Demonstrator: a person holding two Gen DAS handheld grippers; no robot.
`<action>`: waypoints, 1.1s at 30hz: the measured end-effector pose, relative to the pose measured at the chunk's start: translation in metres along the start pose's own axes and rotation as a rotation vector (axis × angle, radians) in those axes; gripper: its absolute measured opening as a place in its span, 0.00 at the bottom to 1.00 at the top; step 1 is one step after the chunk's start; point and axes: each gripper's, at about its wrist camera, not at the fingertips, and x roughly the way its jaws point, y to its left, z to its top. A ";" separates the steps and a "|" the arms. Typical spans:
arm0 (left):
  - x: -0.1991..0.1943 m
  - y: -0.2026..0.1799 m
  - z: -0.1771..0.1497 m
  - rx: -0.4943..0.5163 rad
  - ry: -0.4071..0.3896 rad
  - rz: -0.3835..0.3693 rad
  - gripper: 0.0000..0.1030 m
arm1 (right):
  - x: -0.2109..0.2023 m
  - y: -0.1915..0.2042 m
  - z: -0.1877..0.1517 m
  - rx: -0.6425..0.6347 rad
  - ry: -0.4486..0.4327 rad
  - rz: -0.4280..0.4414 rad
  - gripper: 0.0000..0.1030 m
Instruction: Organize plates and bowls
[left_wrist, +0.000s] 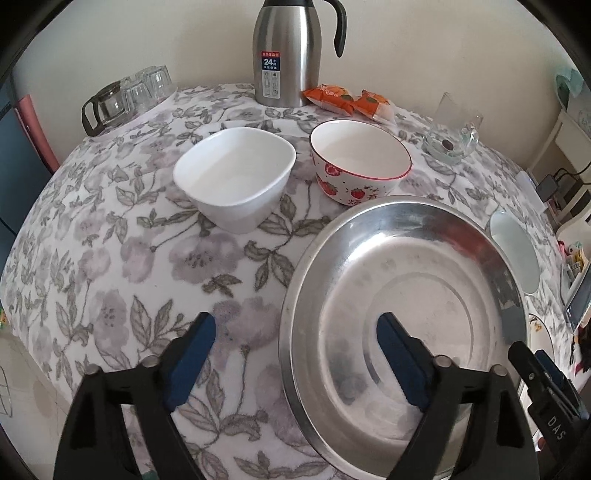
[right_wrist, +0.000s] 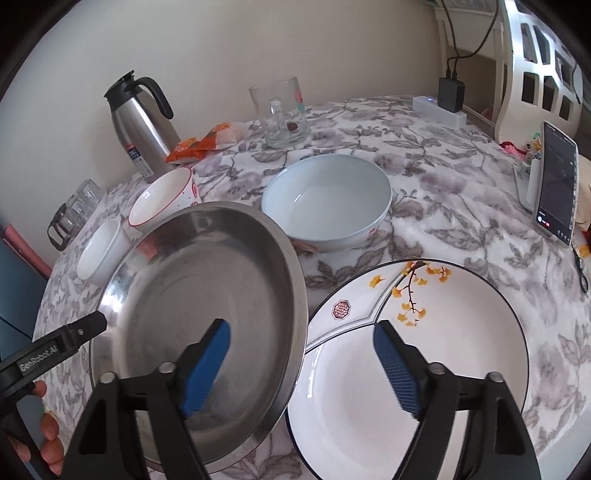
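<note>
**Both grippers wide open over the steel dish**

Where the steel dish (left_wrist: 402, 314) lies at the near side of the table, its right rim overlaps the rim of the painted plate (right_wrist: 417, 354), leaving no gap there. Left of the dish the flowered cloth (left_wrist: 147, 258) is bare as far as the table edge. Behind it stand the white square bowl (left_wrist: 236, 177) and the strawberry bowl (left_wrist: 360, 162), near each other but apart; the pale blue bowl (right_wrist: 327, 199) sits just beyond the dish's far right rim. Along the wall stand a steel jug (left_wrist: 288, 55), orange snack packets (left_wrist: 347, 99), a glass mug (right_wrist: 280, 114) and a cluster of glasses (left_wrist: 144, 88). A phone (right_wrist: 557, 184) is propped at the right edge.

Left gripper (left_wrist: 295, 354) points steeply down, fingers spread wide astride the dish's left rim, pressing nothing. Right gripper (right_wrist: 301, 365) likewise points down, fingers wide apart, one over the dish, one over the plate, gripping neither.
</note>
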 end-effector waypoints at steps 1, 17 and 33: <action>0.000 0.000 0.000 -0.004 0.002 -0.003 0.87 | 0.000 0.001 0.000 -0.005 -0.003 -0.003 0.86; -0.016 -0.002 -0.001 -0.044 -0.100 0.000 0.99 | -0.003 -0.004 -0.001 -0.023 -0.012 -0.029 1.00; -0.064 -0.058 -0.023 0.016 -0.247 -0.204 0.99 | -0.041 -0.077 -0.001 0.176 -0.122 -0.076 1.00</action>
